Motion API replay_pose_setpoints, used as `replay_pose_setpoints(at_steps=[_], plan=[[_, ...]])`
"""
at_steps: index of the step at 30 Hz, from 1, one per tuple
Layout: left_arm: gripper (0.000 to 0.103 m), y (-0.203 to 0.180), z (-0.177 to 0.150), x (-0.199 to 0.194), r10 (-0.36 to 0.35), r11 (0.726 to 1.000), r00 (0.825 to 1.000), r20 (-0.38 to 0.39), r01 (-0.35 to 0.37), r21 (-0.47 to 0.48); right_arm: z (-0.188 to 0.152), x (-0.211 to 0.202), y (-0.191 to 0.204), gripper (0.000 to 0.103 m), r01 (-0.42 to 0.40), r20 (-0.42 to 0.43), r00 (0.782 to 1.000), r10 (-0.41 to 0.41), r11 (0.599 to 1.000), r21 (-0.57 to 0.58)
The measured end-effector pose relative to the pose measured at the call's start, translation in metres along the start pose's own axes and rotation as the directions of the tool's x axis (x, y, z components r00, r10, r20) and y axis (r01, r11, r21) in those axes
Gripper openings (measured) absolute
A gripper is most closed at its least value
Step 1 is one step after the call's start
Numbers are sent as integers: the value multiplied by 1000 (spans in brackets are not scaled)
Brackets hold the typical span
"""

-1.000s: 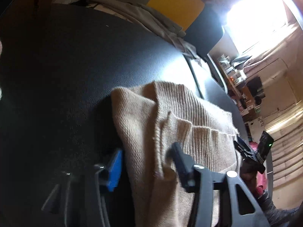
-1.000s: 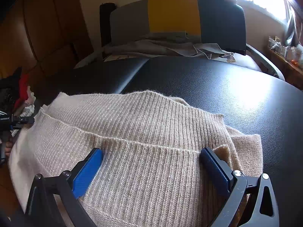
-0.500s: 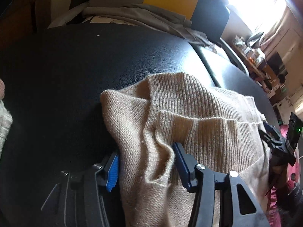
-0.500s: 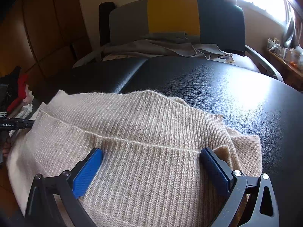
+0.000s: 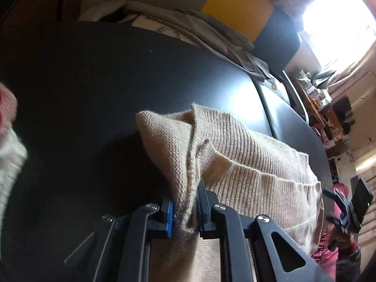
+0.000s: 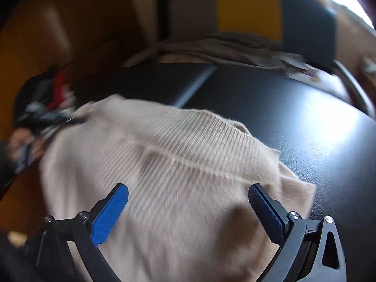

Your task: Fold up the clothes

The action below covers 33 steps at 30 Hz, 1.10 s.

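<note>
Beige ribbed sweater point(image 5: 246, 164) lying on the black padded bench point(image 5: 94, 94), bunched near the front edge. Left gripper point(image 5: 184, 209) clamped on a pinched fold at the sweater's left edge, jaws having just been closing with the knit caught between the blue pads; fabric puckers upward from the pinch. Right gripper point(image 6: 188, 211) wide open above the sweater's right half, pads apart from each other and, as far as the blurred right wrist view shows, pressing on nothing. Sweater's long axis runs across the bench from one gripper to the other, ribbed band point(image 6: 199, 162) crossing between them. Far side of the bench bare and well apart from the cloth, a chair point(image 6: 249, 11) with grey clothes point(image 6: 223, 47) draped over it beyond.

Judged step: securing both near corners before lifting and carrying the edge forward for a fold. Left side already taken; right side not yet gripped, though nearer to the loose right corner point(image 6: 296, 192), which lies just beside the outer right finger. Likely risk: lifting one-sided, so the sweater skews and the fold goes crooked.
</note>
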<state>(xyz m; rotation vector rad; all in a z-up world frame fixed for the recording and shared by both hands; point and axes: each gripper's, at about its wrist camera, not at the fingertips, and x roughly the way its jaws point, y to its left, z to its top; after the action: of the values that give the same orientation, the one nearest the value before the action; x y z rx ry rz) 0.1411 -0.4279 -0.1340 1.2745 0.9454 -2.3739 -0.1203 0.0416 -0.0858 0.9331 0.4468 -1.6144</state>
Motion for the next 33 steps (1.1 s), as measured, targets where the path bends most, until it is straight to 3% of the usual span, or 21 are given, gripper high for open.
replay_pose_setpoints(at_steps=[4, 7, 11, 13, 23, 28, 33], plan=[[13, -13, 7, -11, 33, 999, 999, -6, -32, 44, -2, -9, 7, 103, -116, -76, 991, 111, 990, -77], [13, -21, 11, -25, -4, 999, 1000, -8, 4, 34, 1, -4, 12, 103, -181, -108, 980, 168, 975, -126], [13, -34, 10, -48, -116, 993, 993, 8, 116, 8, -8, 31, 4, 103, -145, -234, 967, 102, 974, -174], [13, -45, 7, -61, -199, 980, 980, 23, 199, -3, -18, 39, 3, 103, -116, -241, 969, 55, 962, -248], [13, -133, 0, -58, -397, 916, 917, 49, 399, -42, -46, 32, -1, 103, -77, -22, 997, 75, 982, -170], [13, -198, -1, -53, -449, 893, 893, 38, 450, -10, -53, 30, 2, 103, -77, 10, 997, 79, 984, -162], [13, -258, -15, -25, -472, 881, 881, -34, 472, 0, -61, 25, -4, 103, -132, 41, 990, 138, 984, -121]])
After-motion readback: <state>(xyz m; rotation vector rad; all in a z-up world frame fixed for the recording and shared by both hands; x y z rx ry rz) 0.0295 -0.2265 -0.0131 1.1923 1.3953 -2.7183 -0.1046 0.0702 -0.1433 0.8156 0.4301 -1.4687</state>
